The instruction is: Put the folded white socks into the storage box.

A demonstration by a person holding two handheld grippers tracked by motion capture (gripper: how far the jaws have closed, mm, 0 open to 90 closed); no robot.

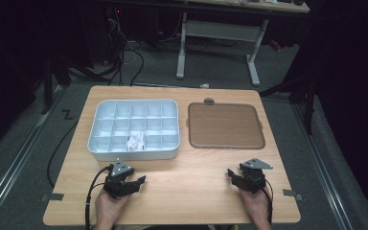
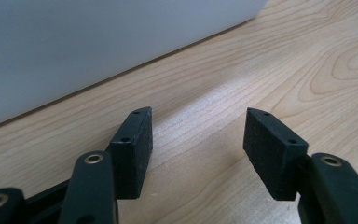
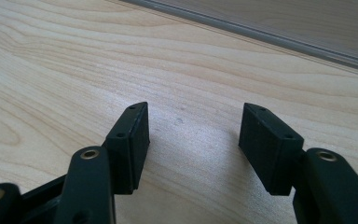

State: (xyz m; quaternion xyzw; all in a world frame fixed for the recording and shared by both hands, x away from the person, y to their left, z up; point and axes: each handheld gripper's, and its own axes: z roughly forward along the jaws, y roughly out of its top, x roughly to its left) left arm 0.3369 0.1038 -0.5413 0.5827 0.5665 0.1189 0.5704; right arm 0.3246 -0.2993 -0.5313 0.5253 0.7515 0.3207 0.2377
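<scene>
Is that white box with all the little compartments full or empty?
Nearly empty. The compartment box has one near-row compartment holding something white and crumpled; the others look bare.

The left gripper (image 2: 198,135) holds its two black jaws wide apart with nothing between them, low over the light wooden table (image 2: 270,70). The pale grey wall of a bin (image 2: 74,46) stands just ahead.

Overhead light brightens the table (image 1: 182,191) against a dark room; nearby jaws look softly blurred.
</scene>
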